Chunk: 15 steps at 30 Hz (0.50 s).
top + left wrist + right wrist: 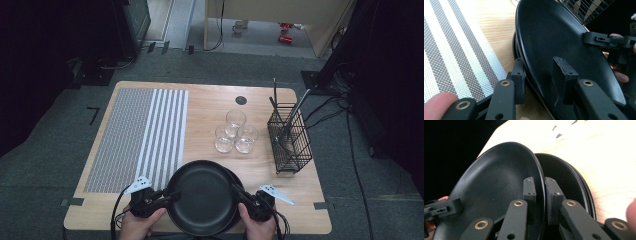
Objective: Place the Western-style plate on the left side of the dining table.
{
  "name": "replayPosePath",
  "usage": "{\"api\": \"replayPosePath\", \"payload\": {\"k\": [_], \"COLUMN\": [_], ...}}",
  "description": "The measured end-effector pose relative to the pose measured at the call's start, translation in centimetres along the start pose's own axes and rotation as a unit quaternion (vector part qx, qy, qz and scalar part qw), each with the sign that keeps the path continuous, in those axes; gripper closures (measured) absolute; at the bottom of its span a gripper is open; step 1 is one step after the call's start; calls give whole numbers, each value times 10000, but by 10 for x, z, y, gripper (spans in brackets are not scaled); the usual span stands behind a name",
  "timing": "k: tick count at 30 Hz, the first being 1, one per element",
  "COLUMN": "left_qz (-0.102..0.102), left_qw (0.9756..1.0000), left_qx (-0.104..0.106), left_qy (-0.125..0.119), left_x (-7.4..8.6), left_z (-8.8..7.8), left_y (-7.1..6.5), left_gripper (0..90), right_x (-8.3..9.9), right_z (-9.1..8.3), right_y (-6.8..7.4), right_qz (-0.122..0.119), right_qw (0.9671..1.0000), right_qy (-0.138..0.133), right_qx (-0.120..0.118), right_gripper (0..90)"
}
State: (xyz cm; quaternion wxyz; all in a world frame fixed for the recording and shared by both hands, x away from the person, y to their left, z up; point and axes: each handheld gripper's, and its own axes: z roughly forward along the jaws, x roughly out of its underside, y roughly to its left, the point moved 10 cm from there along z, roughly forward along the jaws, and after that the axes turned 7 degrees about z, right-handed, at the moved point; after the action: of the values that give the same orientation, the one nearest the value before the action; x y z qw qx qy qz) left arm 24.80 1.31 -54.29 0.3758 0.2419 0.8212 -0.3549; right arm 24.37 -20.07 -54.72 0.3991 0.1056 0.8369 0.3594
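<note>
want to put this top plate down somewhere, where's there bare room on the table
The striped placemat at the left is bare. There is also bare wood between the mat and the three glasses. Crowded: glasses beside the wire basket, and the plate stack at the near edge.

The top plate [202,197] rests on a stack of plates [234,212] on the bench [210,100], between the left hand-held gripper [172,196] and right hand-held gripper [239,194]. Beyond the right one stand three glasses [235,132], with a wire basket [288,137] to their right. Beyond the left one lies a mat [137,137].
</note>
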Motion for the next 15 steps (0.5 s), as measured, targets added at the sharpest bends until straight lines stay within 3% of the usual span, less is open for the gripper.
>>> {"api": "replayPosePath", "payload": {"k": [6, 15], "left_qz": [40, 19], "left_qw": [9998, 9994], "left_qx": [135, 192], "left_qy": [-138, -292], "left_x": [-6, -14], "left_z": [-4, -6], "left_y": [-3, -4], "left_gripper": [681, 710], "right_x": [-5, -13], "right_z": [-5, -9], "right_y": [7, 14], "right_qz": [-71, 95], "right_qw": [9997, 9991], "right_qy": [-204, -311], "right_qx": [-121, -256], "right_gripper": [824, 827]}}
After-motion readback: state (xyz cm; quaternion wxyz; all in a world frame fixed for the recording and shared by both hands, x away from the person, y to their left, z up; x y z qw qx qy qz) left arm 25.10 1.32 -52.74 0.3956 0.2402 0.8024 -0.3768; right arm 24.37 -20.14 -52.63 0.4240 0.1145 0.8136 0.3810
